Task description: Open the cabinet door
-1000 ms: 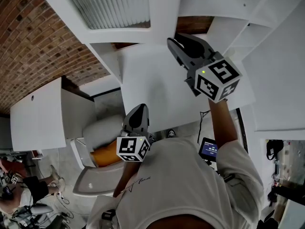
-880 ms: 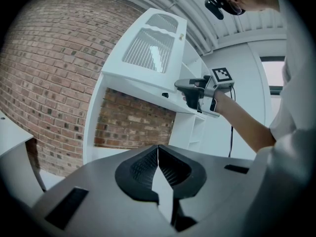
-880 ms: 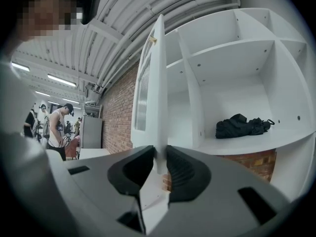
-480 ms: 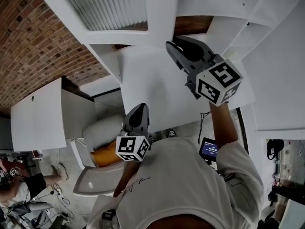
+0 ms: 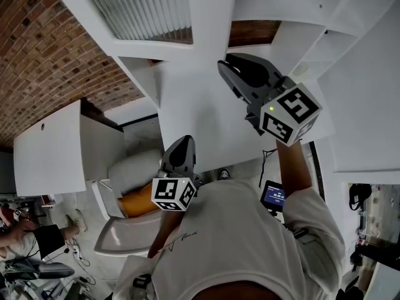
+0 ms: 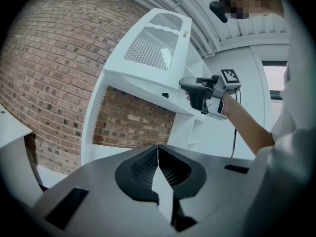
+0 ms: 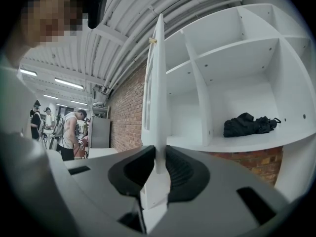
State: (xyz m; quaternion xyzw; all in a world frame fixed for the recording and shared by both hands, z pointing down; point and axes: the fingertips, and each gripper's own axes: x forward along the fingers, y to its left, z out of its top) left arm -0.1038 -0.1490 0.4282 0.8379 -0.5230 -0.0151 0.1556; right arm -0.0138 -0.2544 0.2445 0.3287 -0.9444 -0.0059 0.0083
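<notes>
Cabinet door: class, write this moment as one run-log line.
cabinet door: open | right gripper: jaws just closed further, gripping its edge | left gripper: shut, empty

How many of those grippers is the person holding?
2. The left gripper sits low near the person's chest, shut and empty; the right gripper, raised, has just been closing its jaws on the cabinet door.

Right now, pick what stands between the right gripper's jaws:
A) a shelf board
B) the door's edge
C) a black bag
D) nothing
B: in the right gripper view the thin white edge of the door stands between the jaws of the right gripper, which have just been closing on it.
</notes>
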